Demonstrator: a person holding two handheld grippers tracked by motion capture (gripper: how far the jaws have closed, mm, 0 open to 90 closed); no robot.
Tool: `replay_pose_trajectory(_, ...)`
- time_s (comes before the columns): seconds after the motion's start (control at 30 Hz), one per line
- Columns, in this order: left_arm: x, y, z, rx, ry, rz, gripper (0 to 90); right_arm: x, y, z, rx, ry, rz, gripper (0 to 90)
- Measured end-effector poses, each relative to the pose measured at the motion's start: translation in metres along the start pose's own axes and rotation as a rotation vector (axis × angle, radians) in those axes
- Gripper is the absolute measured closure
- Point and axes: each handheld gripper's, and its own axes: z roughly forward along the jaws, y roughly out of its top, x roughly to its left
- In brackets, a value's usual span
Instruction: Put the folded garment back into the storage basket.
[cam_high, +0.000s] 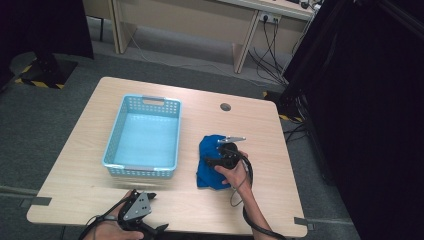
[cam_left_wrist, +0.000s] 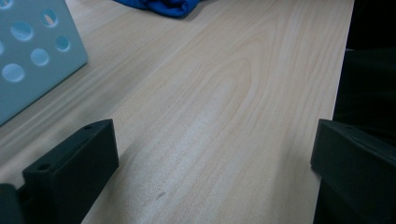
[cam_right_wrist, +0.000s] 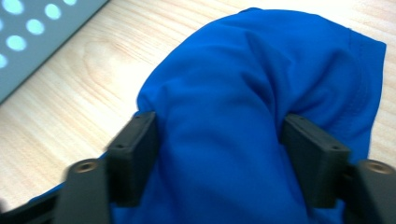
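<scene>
Up close, right tool pinches blue cloth; left tool open w/ bare table between.

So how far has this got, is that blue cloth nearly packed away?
Early on. Nothing is packed: the light blue basket holds nothing. In hand: the right gripper has a bunched fold of the blue cloth pressed between its jaws, on the table. Left: probably lifting it into the basket. The left gripper waits open.
</scene>
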Motion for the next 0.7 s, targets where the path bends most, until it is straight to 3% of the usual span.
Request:
replay_pose_trajectory(0.03,0.0,0.0,0.0,0.0,0.0,0.0,0.0,0.0,0.0,0.0,0.0,0.0,0.0,34.8)
replay_pose_trajectory(0.07,0.0,0.0,0.0,0.001,0.0,0.0,0.0,0.0,0.0,-0.001,-0.003,0.008,0.009,42.5)
replay_pose_trajectory(0.13,0.0,0.0,0.0,0.0,0.0,0.0,0.0,0.0,0.0,-0.002,-0.004,0.017,0.02,49.2)
replay_pose_trajectory(0.3,0.0,0.0,0.0,0.0,0.0,0.0,0.0,0.001,0.0,-0.004,-0.006,0.015,0.019,57.1)
replay_pose_trajectory(0.7,0.0,0.0,0.0,-0.001,-0.001,0.0,0.0,0.007,0.012,-0.026,-0.084,0.026,0.028,59.7)
